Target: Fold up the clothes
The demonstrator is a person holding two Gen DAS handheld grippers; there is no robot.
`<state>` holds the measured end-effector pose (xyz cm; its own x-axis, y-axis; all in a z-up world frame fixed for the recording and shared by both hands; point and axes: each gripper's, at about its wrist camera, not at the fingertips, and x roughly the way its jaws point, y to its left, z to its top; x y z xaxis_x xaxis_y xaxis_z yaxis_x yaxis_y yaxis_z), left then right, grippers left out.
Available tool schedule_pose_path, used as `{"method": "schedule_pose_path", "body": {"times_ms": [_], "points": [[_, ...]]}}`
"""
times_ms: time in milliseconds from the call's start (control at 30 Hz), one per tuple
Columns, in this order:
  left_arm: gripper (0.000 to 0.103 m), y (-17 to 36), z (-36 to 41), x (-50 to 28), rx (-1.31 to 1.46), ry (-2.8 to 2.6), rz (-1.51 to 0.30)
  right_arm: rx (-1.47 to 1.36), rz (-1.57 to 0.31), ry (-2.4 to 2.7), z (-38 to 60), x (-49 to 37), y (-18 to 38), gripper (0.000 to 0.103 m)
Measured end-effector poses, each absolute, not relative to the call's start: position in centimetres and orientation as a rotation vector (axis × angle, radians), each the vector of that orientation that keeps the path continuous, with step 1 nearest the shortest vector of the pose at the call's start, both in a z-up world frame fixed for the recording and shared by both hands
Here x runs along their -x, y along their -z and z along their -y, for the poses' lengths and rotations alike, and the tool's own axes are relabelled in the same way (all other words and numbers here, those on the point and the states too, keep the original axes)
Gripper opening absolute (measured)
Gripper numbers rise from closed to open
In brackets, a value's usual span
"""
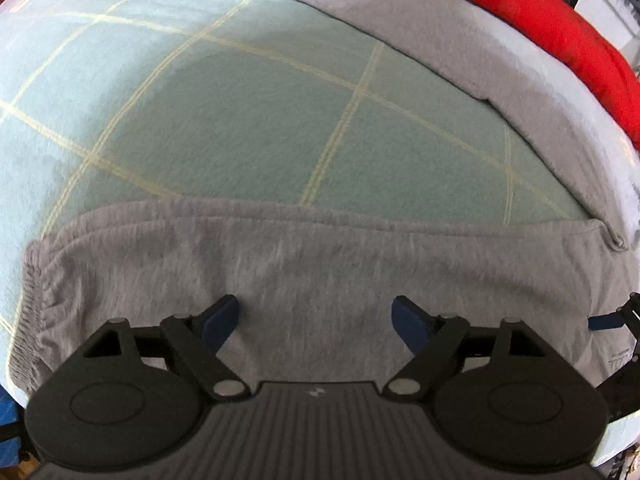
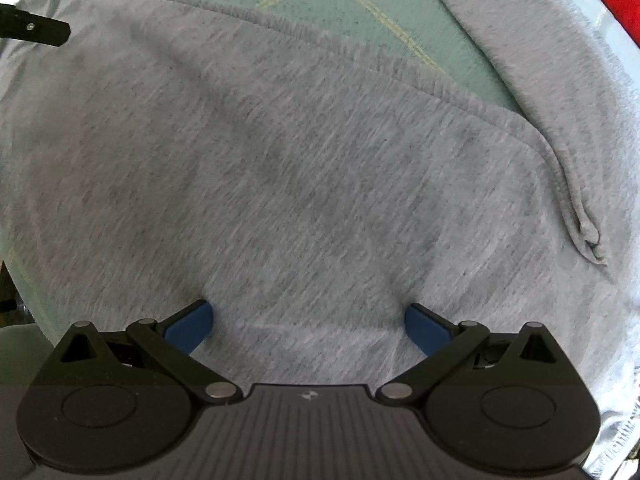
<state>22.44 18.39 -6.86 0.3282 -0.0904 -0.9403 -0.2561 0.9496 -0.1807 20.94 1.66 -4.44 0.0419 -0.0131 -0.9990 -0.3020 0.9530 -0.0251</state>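
Grey sweatpants (image 1: 320, 264) lie on a pale green checked bedcover (image 1: 240, 120), one leg folded across the near side with its ribbed cuff (image 1: 28, 312) at the left. The other leg (image 1: 460, 48) runs away toward the far right. My left gripper (image 1: 316, 316) hovers over the folded leg with its blue pads wide apart and nothing between them. My right gripper (image 2: 308, 320) points down at the grey cloth (image 2: 300, 180), jaws wide, pads resting on or just above the fabric without pinching it. A tip of the right gripper (image 1: 608, 320) shows at the left wrist view's right edge.
A red garment (image 1: 560, 32) lies along the far right beyond the grey leg. The bedcover's edge drops off at the lower left, where something blue (image 1: 8, 420) sits. A black part of the left gripper (image 2: 36, 32) pokes in at the right wrist view's upper left.
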Motion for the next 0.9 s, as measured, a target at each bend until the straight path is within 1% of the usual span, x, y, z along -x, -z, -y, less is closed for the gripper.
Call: {"method": "schedule_pose_path", "body": {"times_ms": [200, 367, 500, 667, 733, 900], "points": [[0.082, 3.7, -15.1, -24.1, 0.269, -0.092, -1.229, 0.244, -1.484, -0.265, -1.5, -19.6, 3.3, 0.103], [0.082, 1.3, -10.2, -26.9, 0.220, -0.072, -1.207, 0.269, -1.369, -0.329, 1.5, -17.9, 0.2, 0.103], [0.082, -0.3, -4.8, -29.7, 0.185, -0.017, -1.187, 0.276, -1.299, -0.309, 8.1, -16.8, -2.0, 0.103], [0.082, -0.9, 3.0, -35.4, 0.123, 0.120, -1.138, 0.220, -1.236, -0.234, 18.2, -18.7, -4.0, 0.103], [0.082, -0.7, 5.4, -38.0, 0.100, 0.179, -1.119, 0.186, -1.218, -0.183, 22.5, -19.3, -4.2, 0.103], [0.082, 1.3, 11.2, -45.5, -0.005, 0.330, -1.053, 0.087, -1.180, -0.066, 28.2, -22.3, -3.0, 0.103]]}}
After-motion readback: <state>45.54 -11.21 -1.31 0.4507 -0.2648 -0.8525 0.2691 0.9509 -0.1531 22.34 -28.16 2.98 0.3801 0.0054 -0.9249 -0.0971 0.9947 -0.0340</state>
